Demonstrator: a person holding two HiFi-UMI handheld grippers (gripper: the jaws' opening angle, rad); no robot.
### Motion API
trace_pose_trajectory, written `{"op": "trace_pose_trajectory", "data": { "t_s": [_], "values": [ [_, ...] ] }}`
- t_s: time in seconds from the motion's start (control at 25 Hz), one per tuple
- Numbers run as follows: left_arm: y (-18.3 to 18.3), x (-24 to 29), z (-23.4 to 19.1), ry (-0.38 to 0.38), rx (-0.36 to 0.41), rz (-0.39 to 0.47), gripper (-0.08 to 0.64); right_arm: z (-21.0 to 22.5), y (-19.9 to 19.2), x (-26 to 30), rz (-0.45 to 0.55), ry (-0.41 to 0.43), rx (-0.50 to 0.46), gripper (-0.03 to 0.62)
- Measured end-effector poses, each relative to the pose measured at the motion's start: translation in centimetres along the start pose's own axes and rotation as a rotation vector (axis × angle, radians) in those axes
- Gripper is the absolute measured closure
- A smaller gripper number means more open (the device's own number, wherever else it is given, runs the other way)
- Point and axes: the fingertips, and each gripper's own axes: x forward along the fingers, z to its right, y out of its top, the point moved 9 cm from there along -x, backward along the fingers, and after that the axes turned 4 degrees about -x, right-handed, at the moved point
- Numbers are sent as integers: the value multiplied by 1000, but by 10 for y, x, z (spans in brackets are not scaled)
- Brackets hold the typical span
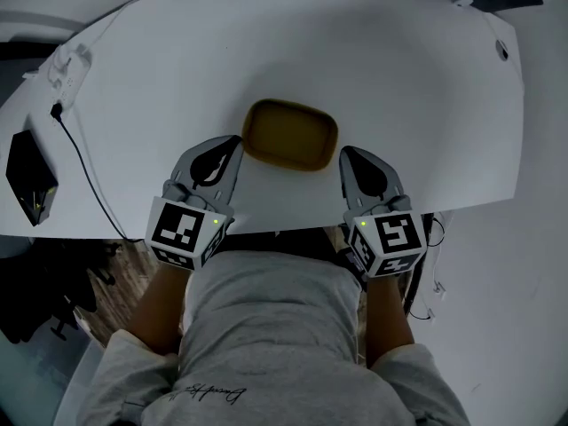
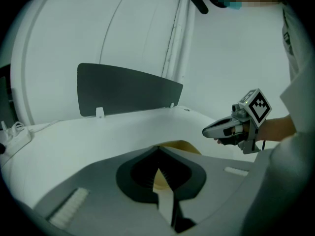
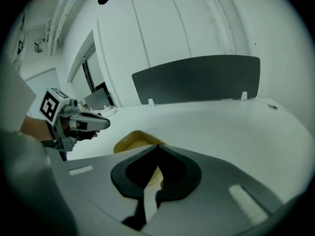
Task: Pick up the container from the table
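As it lies open side up, container [image 1: 290,134], long axis left-right.

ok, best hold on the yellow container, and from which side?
Probably the raised rim at a short end: the container is a shallow oblong dish lying flat, open side up. The left gripper and right gripper, both shut, flank those ends; come in from there, jaws over the rim.

Mustard-yellow container [image 1: 290,134] — shallow, rounded-rectangular, empty — sits upright on the white table [image 1: 399,78].
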Motion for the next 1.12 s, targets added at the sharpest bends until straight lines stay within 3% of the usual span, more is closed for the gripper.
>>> {"op": "trace_pose_trajectory", "data": {
  "t_s": [0.56,1.12],
  "values": [
    [-11,19,-12,-13,4,-64,549,4,-12,16,-35,-17,25,557],
    [-23,37,-22,3,-13,-126,494,10,-21,29,-75,-29,46,528]
  ]
}}
